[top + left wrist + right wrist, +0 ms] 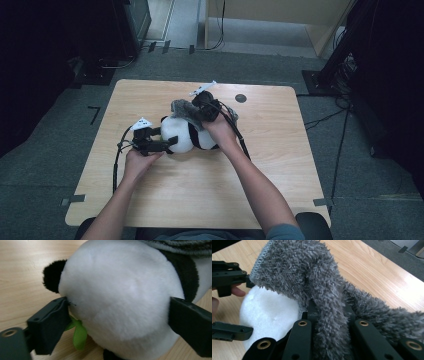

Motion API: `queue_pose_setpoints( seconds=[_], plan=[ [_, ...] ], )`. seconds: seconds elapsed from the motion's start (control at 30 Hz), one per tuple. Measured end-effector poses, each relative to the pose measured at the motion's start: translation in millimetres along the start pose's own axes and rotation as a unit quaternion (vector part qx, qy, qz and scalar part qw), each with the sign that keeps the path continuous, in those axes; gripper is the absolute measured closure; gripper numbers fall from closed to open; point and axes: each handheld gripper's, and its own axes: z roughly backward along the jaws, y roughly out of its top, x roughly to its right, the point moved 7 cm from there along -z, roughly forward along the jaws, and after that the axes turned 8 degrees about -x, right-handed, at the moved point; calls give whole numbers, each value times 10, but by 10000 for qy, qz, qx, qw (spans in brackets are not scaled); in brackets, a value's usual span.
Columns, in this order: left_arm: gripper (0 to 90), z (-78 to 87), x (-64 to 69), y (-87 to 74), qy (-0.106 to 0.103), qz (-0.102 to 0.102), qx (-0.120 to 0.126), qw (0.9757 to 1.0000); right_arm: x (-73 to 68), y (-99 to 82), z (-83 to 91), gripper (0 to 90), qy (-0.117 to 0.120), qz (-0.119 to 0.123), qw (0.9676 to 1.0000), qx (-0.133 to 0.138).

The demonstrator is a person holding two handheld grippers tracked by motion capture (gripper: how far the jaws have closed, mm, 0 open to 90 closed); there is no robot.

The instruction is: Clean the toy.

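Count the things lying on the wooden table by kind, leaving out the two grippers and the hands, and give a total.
Black and white plush panda toy: 1
Grey fluffy knitted cloth: 1
Small dark round disc on the light wooden table, near its far edge: 1
Total: 3

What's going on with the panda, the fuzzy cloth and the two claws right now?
Panda toy: lying on the table, its white head between the left claw's jaws.
Grey fuzzy cloth: pinched in the right claw, draped over the panda.
Left claw: jaws wide, one on each side of the panda's head; whether they press it is hard to tell.
Right claw: shut on the cloth.
Table: wooden, flat, carrying the panda.
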Motion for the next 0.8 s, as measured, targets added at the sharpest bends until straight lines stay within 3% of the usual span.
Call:
queue_pose_setpoints(
  seconds=[0.1,0.3,0.33,0.4,0.47,0.63,0.73,0.8],
  plan=[
    [26,-40,24,-14,13,26,-195,9998,-5,3,-29,774,44,-22,10000,-4],
    [356,32,76,-7,168,-71,-266,9995,-31,77,-51,771,-80,57,9999,-106],
    [394,31,91,-9,216,-150,-266,9993,-16,128,-31,771,-64,-44,10000,-34],
    [420,29,122,-14,352,-335,-291,9984,-29,231,-11,770,146,-179,9997,121],
    [441,31,155,-5,438,-370,-272,9980,-112,364,-28,768,224,-136,9994,209],
    [482,47,151,-8,438,-299,-301,9981,-357,451,-276,760,337,156,9993,-66],
    [487,51,144,-15,405,-231,-311,9984,-345,394,-357,760,320,232,9990,-207],
    [491,51,145,-15,422,-229,-313,9984,-277,373,-333,759,340,137,9990,-242]
  ],
)
